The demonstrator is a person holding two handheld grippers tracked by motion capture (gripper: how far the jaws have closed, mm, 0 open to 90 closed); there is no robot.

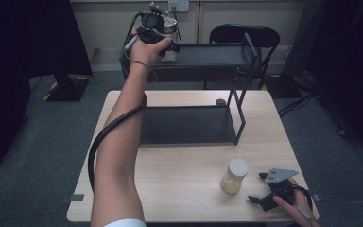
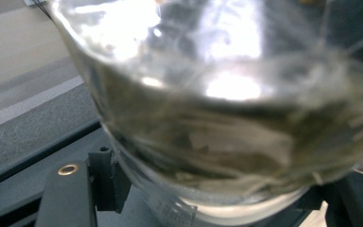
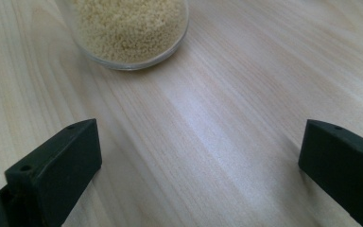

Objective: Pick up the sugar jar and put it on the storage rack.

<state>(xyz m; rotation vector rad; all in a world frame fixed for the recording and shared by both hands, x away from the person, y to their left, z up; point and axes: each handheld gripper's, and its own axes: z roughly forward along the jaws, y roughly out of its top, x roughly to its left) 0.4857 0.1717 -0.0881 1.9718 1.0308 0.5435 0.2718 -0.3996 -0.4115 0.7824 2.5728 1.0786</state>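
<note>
High view: left gripper (image 1: 163,45) apparently clamps a clear jar (image 1: 169,33) at the upper shelf's (image 1: 208,54) 9 o'clock end, where edge contact risks tipping; right gripper (image 3: 201,156) gapes empty near the grain jar (image 3: 130,28).

A black two-tier metal shelf rack (image 1: 189,125) was set at the table's twelve o'clock edge. A black chair (image 1: 246,34) was placed beyond it at one o'clock. Grey carpet (image 1: 42,142) was spread around the light wooden table (image 1: 179,184).

Grey carpet (image 1: 38,142), black chair (image 1: 244,35), beige wall (image 1: 108,23) behind.
</note>
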